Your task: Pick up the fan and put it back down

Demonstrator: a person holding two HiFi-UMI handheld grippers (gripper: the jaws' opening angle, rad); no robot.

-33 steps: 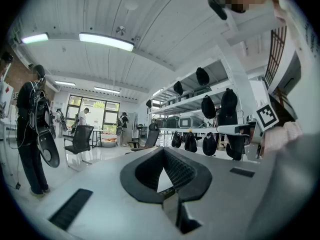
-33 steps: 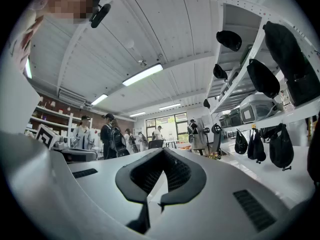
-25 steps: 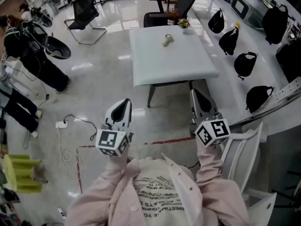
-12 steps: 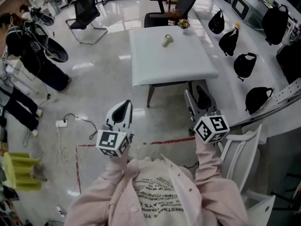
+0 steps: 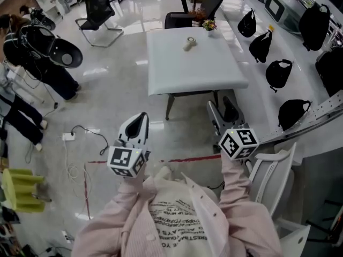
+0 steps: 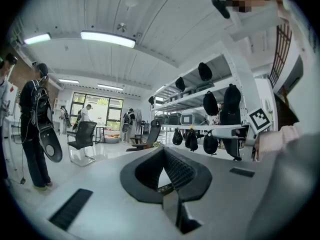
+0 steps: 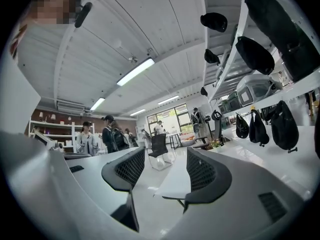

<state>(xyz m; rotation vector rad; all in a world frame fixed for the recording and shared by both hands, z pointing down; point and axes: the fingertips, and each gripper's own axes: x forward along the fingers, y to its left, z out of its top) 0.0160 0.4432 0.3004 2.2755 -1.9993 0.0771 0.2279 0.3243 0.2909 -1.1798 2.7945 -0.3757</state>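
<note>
The fan (image 5: 188, 44) is a small cream object lying near the far end of the white table (image 5: 198, 71), well ahead of both grippers. My left gripper (image 5: 140, 118) hovers over the floor short of the table, shut with nothing in it; in the left gripper view its jaws (image 6: 162, 153) meet at the tips. My right gripper (image 5: 221, 107) is held near the table's front right corner. Its jaws have just been opening and now stand open with nothing between them. Between them in the right gripper view (image 7: 165, 166) I see only the table's edge (image 7: 175, 180).
A small flower pot (image 5: 208, 25) stands at the table's far edge, with a black office chair (image 5: 199, 9) behind it. Black bags (image 5: 279, 73) hang along the white shelf on the right. A white chair (image 5: 273, 170) is by my right arm. A person (image 5: 37, 52) stands at left, near a floor cable (image 5: 80, 135).
The right gripper's jaws went from shut to wide open, and the gripper shifted slightly toward the left of the head view. The left gripper stayed put.
</note>
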